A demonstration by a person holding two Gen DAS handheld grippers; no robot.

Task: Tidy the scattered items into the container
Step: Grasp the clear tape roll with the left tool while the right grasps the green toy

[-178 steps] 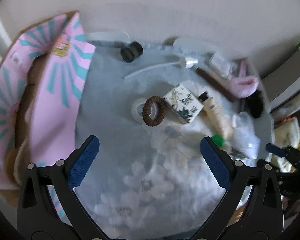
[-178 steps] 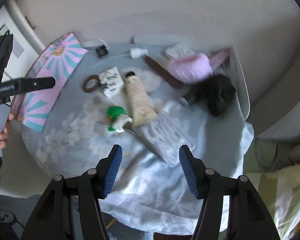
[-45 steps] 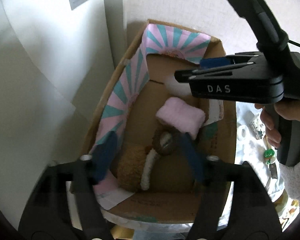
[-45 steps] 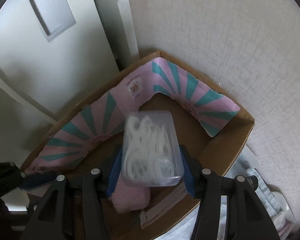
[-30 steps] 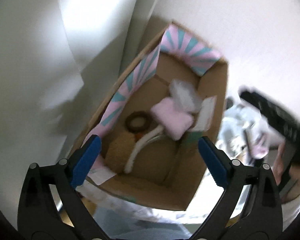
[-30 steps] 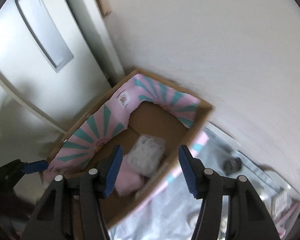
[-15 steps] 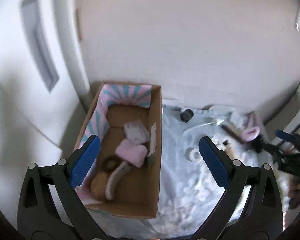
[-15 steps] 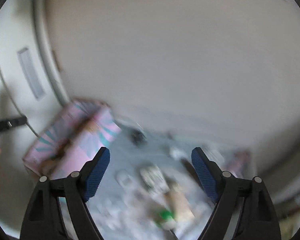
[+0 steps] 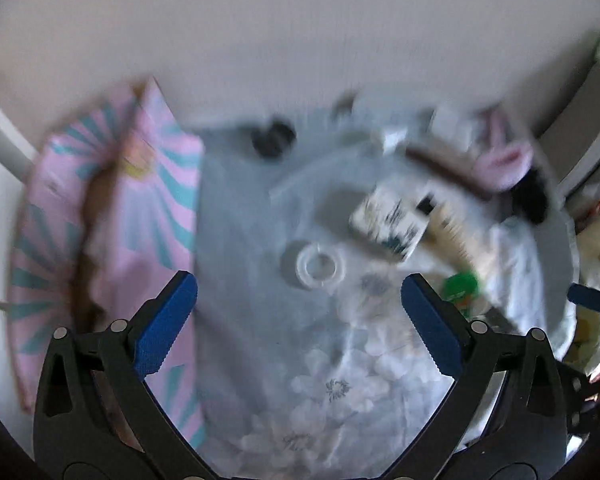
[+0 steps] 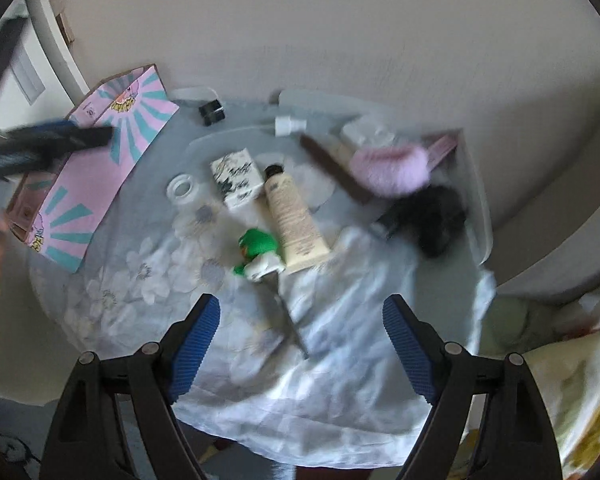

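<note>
Since the earlier frames I have swung both grippers off the cardboard box and back over the table; the clear case of white picks my right gripper carried is gone from it, left in the box. Its jaws have just been opening and now stand spread with nothing between them. My left gripper hangs spread and empty too; its view is smeared by motion.

I place everything from the cream tube, which lies in the middle of the flowered cloth.

Nearest me, a thin dark strip lies on the cloth below the tube's flat end. Touching that end on the left sits a green toy with a white base. Left of the tube's black cap, just beside it, stands a small white box with black drawings, and left again lies a clear tape ring. To the tube's right a black fuzzy thing rests near the grey tray's rim. Above and right of the cap are a brown stick and a pink fluffy thing. Farther back sit a white cap and a small black jar.

The box, pink with teal rays, stands at the cloth's far left edge, well apart from the tube.
</note>
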